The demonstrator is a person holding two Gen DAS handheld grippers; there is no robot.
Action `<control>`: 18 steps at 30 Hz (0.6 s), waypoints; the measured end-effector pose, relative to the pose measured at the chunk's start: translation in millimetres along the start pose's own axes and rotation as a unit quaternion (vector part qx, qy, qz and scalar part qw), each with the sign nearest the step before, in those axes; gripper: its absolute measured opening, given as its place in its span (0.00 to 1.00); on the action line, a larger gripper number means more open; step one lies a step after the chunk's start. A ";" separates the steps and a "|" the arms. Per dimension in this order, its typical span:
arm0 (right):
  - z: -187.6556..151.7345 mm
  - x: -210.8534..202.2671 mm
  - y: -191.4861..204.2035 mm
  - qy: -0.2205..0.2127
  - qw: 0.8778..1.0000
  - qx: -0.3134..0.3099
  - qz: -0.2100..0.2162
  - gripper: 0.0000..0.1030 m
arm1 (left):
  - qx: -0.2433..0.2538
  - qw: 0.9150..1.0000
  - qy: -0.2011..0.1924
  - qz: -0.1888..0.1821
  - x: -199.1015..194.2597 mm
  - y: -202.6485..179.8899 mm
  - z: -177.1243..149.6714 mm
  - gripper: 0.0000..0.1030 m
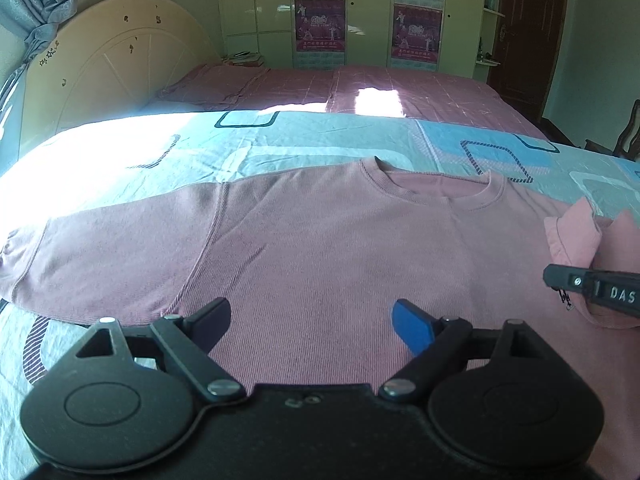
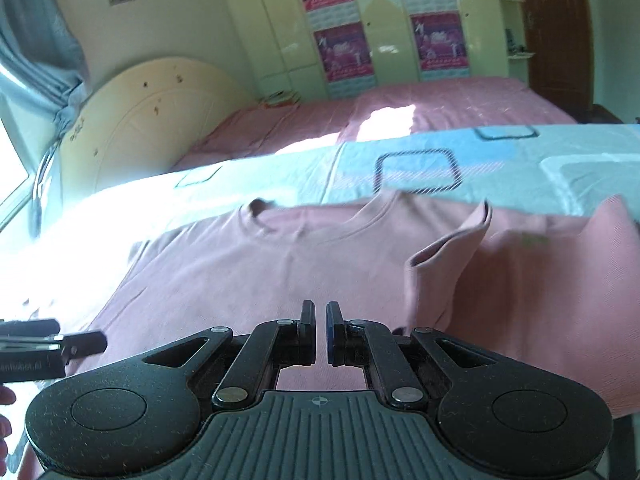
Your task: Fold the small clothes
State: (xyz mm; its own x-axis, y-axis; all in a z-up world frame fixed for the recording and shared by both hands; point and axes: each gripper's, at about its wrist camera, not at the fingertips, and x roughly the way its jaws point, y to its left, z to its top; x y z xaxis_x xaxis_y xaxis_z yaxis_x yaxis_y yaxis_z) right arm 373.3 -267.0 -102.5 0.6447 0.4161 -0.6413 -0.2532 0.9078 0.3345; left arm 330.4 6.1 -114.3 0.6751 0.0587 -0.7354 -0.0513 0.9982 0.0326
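- Pink tee (image 1: 320, 240): lies front-up on the blue patterned sheet (image 1: 320, 136) of the near bed (image 1: 100, 144), collar (image 1: 436, 188) toward the far edge. One sleeve is spread flat to the left in the left wrist view; the other sleeve (image 2: 448, 264) is lifted and folded in over the body on the right.
- Behind: a 2nd bed w/ pink cover (image 1: 400, 88), cream headboard (image 1: 120, 68), wardrobe w/ posters (image 1: 320, 24), dark door (image 1: 528, 32).
- My left gripper (image 1: 312, 322): hovers low over the tee's lower body, angled down toward the collar. Jaws stand wide apart, nothing between them, only cloth underneath.
- My right gripper (image 2: 318, 328): also tilted down over the tee, right of the left one; in the left wrist view it enters from the right edge beside the raised sleeve. Pads are nearly together w/ only a thin gap. Can't see any cloth pinched between them in the right wrist view; that view is motion-blurred.
- Fingers of my hand (image 2: 6, 396) show at the left edge of the right wrist view.
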 end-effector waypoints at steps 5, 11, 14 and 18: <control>-14.9 -22.3 -15.3 -0.007 1.000 0.018 -0.022 0.06 | 0.033 0.997 0.001 -0.073 6.4 -34.1 5.4 0.87; -32.9 -76.8 -69.0 -0.033 0.990 0.046 -0.127 0.67 | 0.071 0.983 0.045 -0.162 36.1 -100.9 2.6 0.83; -43.9 -95.9 -96.1 -0.031 0.985 0.079 -0.153 0.67 | 0.054 0.978 0.071 -0.190 58.1 -121.4 3.3 0.73; -56.0 -104.1 -113.9 -0.020 0.978 0.101 -0.182 0.67 | 0.028 0.977 0.095 -0.191 87.4 -137.0 3.7 0.67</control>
State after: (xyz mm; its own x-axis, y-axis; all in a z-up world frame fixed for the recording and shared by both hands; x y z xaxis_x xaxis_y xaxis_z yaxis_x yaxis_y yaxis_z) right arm 294.6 -410.7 -112.5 0.6949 0.0606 -0.7166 0.1432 0.9648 0.2205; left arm 399.1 -125.5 -180.6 0.4889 -0.3169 -0.8128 0.2212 0.9463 -0.2360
